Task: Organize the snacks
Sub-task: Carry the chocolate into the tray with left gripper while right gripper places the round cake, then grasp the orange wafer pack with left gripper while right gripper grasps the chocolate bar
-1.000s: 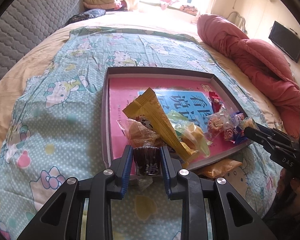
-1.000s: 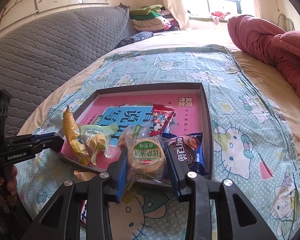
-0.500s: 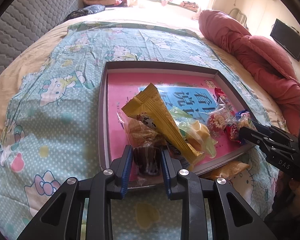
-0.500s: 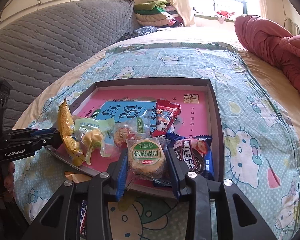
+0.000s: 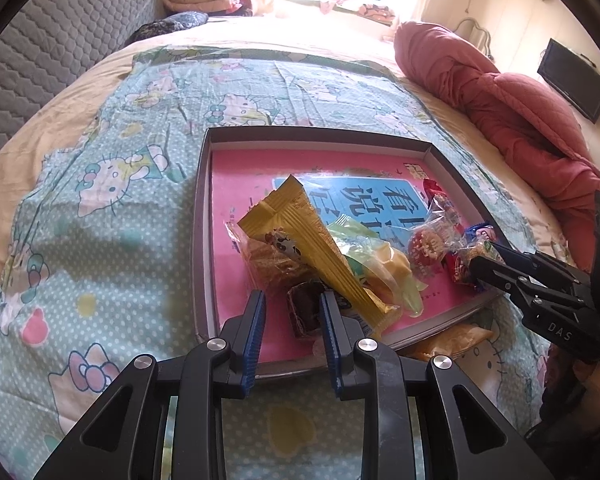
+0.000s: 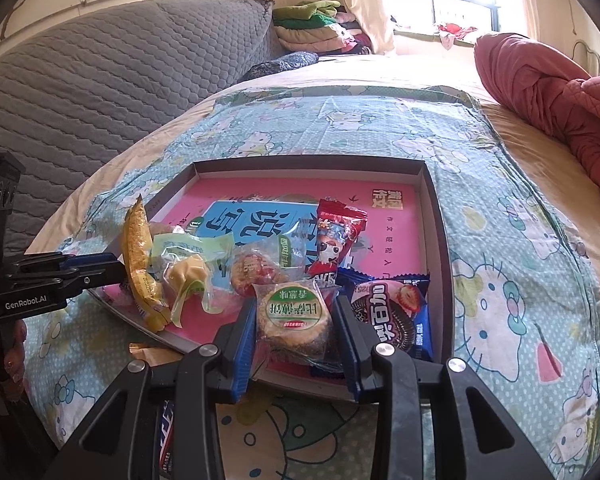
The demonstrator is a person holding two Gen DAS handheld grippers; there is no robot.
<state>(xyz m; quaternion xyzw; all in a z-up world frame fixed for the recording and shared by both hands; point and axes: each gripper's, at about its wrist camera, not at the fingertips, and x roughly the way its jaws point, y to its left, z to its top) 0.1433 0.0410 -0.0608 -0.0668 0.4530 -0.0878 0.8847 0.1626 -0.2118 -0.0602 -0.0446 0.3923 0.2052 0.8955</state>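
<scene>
At the lower centre of the left wrist view, the left claw [image 5: 292, 312] stands spread around a dark wrapped candy [image 5: 306, 312] lying in the shallow tray [image 5: 202, 240] on the bed. In the right wrist view's lower centre, the right claw [image 6: 296, 320] pinches a round green-labelled pastry [image 6: 294, 316] just inside the tray's near rim, beside a blue cookie packet [image 6: 392, 312].
</scene>
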